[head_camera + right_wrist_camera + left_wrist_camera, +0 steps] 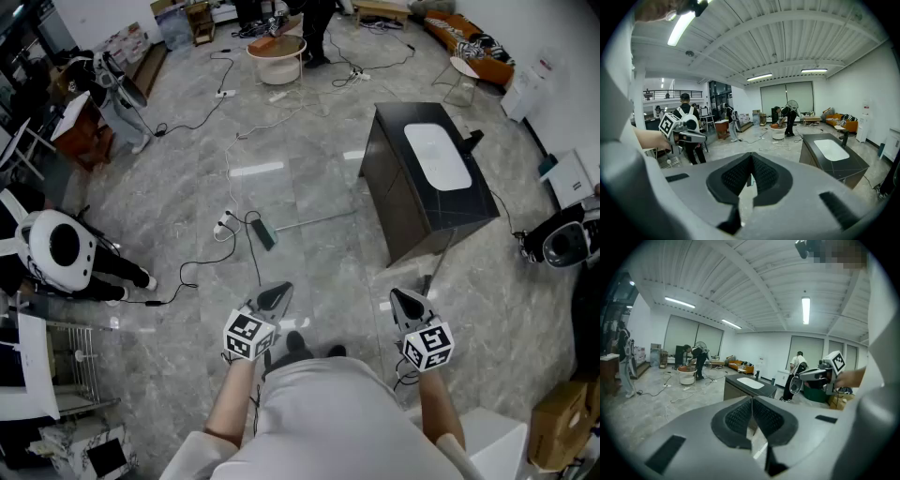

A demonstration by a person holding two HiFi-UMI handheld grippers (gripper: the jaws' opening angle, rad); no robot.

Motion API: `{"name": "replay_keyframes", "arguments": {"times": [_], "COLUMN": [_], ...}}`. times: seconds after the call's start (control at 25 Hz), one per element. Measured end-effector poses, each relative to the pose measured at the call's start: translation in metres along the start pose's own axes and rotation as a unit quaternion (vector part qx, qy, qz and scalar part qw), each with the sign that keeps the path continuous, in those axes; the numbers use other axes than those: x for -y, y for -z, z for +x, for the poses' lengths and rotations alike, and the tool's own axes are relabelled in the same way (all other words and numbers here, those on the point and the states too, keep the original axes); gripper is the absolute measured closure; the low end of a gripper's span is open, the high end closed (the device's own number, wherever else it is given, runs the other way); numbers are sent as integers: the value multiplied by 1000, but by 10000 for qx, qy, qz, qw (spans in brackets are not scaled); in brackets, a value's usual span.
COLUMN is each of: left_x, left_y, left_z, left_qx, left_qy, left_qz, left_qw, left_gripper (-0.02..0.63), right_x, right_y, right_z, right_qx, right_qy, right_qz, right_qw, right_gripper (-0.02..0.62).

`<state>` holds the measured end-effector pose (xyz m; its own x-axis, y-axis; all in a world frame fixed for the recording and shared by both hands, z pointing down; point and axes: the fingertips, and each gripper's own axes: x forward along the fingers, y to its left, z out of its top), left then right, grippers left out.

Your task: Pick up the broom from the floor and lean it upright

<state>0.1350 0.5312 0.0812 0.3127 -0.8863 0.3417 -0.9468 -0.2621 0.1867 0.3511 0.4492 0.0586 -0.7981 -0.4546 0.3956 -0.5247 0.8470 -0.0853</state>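
The broom point(266, 233) lies flat on the grey floor ahead of me, its dark head to the left and its thin handle point(319, 221) running right toward the black cabinet. My left gripper point(275, 298) is held a little short of it, its jaws shut with nothing between them point(752, 405). Off to the right my right gripper point(407, 302) is also shut and empty point(751, 161). Both hang above the floor, well short of the broom. Each gripper shows in the other's view: the right gripper point(820, 374) and the left gripper point(679, 131).
A black cabinet with a white sink point(427, 178) stands just right of the broom handle. Cables and a power strip point(223, 225) trail across the floor near the broom head. A white robot point(56, 248) stands at the left, a round table point(277, 56) and people at the back.
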Motion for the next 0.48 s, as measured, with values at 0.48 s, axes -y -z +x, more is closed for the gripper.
{"name": "replay_keyframes", "arguments": {"times": [0.48], "left_x": [-4], "left_y": [6], "left_z": [0], "left_qx": [9], "left_qy": [-9], "left_qz": [-62], "left_qw": [10000], "left_gripper": [597], "right_x": [-1], "right_y": [-2], "right_z": [3], "right_qx": [12], "right_qy": [22], "right_qz": [6], "right_qw": [10000], "right_gripper": [595]}}
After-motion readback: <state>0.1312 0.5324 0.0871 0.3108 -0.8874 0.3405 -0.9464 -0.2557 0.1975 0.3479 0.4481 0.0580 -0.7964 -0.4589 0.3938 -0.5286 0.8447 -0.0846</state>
